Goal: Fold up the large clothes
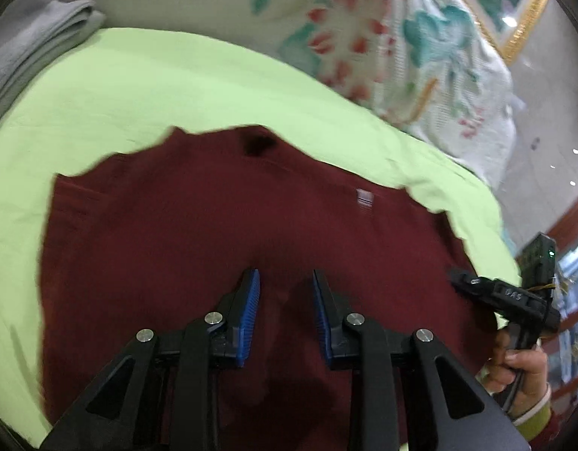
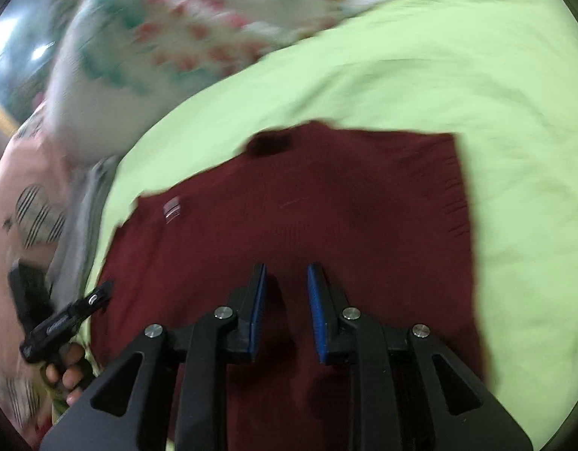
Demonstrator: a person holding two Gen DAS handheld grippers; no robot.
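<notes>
1. While both claws hang above a maroon sweater, the left claw stands narrowly parted with nothing between its blue pads, the knit showing through the gap.
2. Just to the right, the right claw shows the same narrow, empty gap over the sweater's near half; from the left wrist it appears at the garment's right edge, gripped by a hand.
3. Lying flat on a lime-green bed sheet, the sweater is already a compact block, its collar opening at the far edge and a small woven label on its upper face.
4. Judged from this, one fold has just been laid down and let go; a further fold would call for each claw to drop to a near corner and pinch the doubled cloth cleanly.
5. Beyond the sheet lie folded grey cloth and a floral quilt.
</notes>
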